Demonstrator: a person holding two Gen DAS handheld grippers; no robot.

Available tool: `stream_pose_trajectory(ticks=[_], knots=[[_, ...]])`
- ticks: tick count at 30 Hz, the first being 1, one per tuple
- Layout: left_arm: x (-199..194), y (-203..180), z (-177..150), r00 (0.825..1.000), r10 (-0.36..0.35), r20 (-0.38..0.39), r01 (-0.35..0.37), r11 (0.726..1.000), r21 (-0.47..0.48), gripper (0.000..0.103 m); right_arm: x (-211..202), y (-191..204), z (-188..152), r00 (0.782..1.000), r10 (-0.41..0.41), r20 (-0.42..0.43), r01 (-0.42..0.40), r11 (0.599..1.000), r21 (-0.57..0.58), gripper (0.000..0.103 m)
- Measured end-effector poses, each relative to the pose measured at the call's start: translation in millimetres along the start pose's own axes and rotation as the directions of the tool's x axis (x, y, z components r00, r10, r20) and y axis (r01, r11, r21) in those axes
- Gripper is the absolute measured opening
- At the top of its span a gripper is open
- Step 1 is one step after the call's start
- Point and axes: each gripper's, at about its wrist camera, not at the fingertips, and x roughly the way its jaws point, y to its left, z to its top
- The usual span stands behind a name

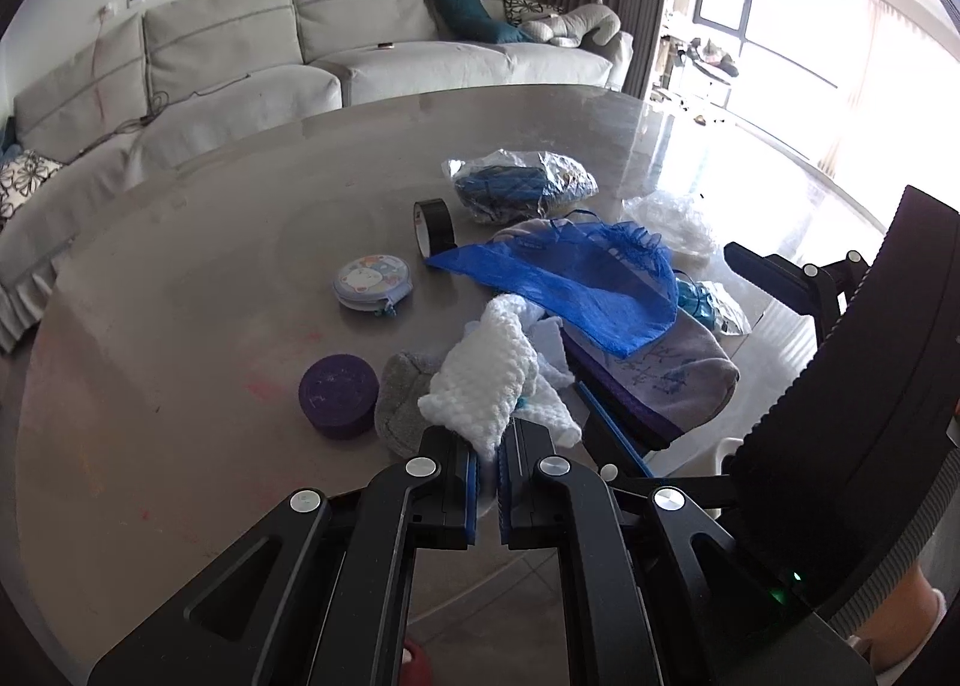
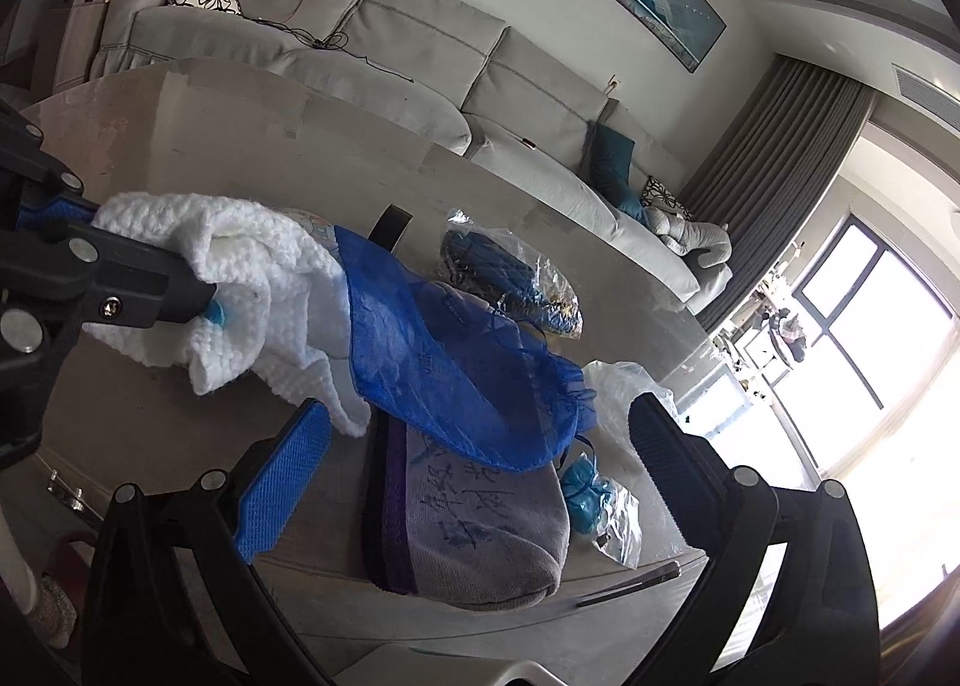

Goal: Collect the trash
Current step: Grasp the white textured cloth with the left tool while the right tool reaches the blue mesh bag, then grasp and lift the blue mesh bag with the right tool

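The left gripper is clamped on a white knitted cloth; the right gripper is held wide apart, seemingly empty, over the grey pouch.

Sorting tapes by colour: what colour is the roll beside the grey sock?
Purple. The roll shows best in the left wrist view, beside the grey sock.

Left claw: black angular linkage arms, silver round rivets, blue ribbed pads. A green light is seen, possibly an indicator. Right claw: matching black frame, blue textured pads.
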Motion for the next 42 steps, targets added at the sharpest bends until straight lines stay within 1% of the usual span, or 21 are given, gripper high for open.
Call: stream_pose_trajectory(ticks=[1,3,5,6,8,9,10,11,12,14,17,23,26,32,37,42], knots=[[-1,1,-1,1.0,-0.003,0.003,0.003,1.0,0.001,0.004,4,0,0,1.0,0.0,0.0,0.0,1.0,-0.002,0.098],[-3,1,-1,1.0,-0.001,0.004,0.001,1.0,0.01,0.004,12,2,1,1.0,0.014,-0.009,-0.015,1.0,-0.011,0.088],[-4,1,0,1.0,-0.002,0.005,0.002,1.0,0.009,0.004,22,0,3,0.999,0.027,-0.033,-0.027,1.0,-0.007,0.063],[-4,2,0,1.0,-0.004,0.003,0.004,1.0,0.007,0.004,27,-2,5,0.998,0.043,-0.051,-0.043,0.999,0.0,0.056],[-4,2,-1,1.0,-0.002,0.005,0.002,1.0,0.005,0.004,32,-5,4,0.994,0.083,-0.074,-0.081,0.996,0.029,0.037],[-5,1,0,1.0,-0.004,0.004,0.004,1.0,0.005,0.004,35,-6,5,0.992,0.091,-0.082,-0.088,0.995,0.037,0.033],[-5,1,0,1.0,-0.003,0.005,0.003,1.0,0.005,0.004,35,-5,5,0.992,0.094,-0.089,-0.091,0.995,0.041,0.024],[-5,1,0,1.0,-0.002,0.008,0.002,1.0,0.006,0.004,37,-5,5,0.991,0.099,-0.095,-0.095,0.994,0.047,0.009],[-6,1,0,1.0,-0.002,0.008,0.002,1.0,0.007,0.004,38,-5,5,0.988,0.113,-0.102,-0.107,0.993,0.058,0.001],[-6,1,0,1.0,-0.003,0.012,0.003,1.0,0.005,0.004,39,-6,5,0.983,0.141,-0.114,-0.13,0.987,0.097,0.001],[-8,2,0,1.0,0.003,0.017,-0.003,1.0,0.008,0.004,35,-9,6,0.983,0.149,-0.103,-0.135,0.982,0.131,0.001],[-19,2,2,0.999,0.004,0.041,-0.004,1.0,-0.002,0.004,14,-21,11,0.988,0.141,-0.067,-0.127,0.976,0.179,0.001],[-28,1,5,0.998,0.015,0.064,-0.015,1.0,0.005,0.004,0,-31,13,0.989,0.136,-0.053,-0.121,0.968,0.221,0.001],[-49,-1,8,0.994,0.024,0.108,-0.025,1.0,0.007,0.004,-37,-59,23,0.993,0.121,0.002,-0.116,0.945,0.306,0.001],[-60,-8,11,0.992,0.015,0.128,-0.017,1.0,0.013,0.004,-66,-76,25,0.993,0.109,0.034,-0.114,0.932,0.345,0.001],[-71,-21,12,0.989,-0.007,0.148,0.003,0.999,0.033,0.004,-93,-88,21,0.994,0.092,0.052,-0.105,0.918,0.383,0.001]])
